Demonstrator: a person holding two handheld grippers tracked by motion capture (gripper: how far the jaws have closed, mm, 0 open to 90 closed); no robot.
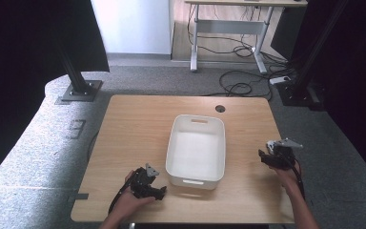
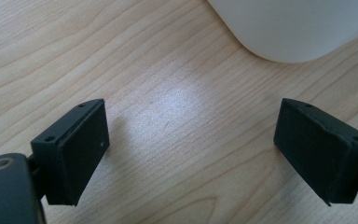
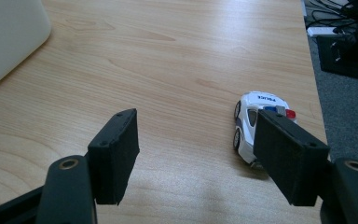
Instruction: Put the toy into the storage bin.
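Right gripper (image 3: 193, 154): I see its jaws spread wide, nothing clamped, bare wood between the pads. The right-hand jaw partly covers the toy police car (image 3: 254, 122) from this camera; I can't tell if the pad touches it or just sits in front. The car isn't between the jaws. It sits on its wheels near the tabletop's right edge: white glossy plastic body, dark windows, red-blue light bar, "POLICE" lettering on top. In the high view, right gripper (image 1: 269, 153) is over the right edge of the tabletop, well apart from the bin; the car itself is too small to pick out there.

Left gripper (image 2: 193, 154): jaws also wide apart, holding nothing, just wood grain between them. Pads are flat matte black blocks, rectangular, small screw holes on the edges. High view puts the left gripper (image 1: 161, 191) at the near-left of the tabletop, just beside the bin's near-left corner, not touching.

White bin (image 1: 196, 150): smooth plastic, rectangular with rounded corners, slot handles on the short ends, empty, mid-tabletop between my two grippers. Its rounded corner shows at the top of the left gripper view.

Tabletop (image 1: 133, 129): light wood laminate, visible grain, slight sheen, round cable hole at the far edge.
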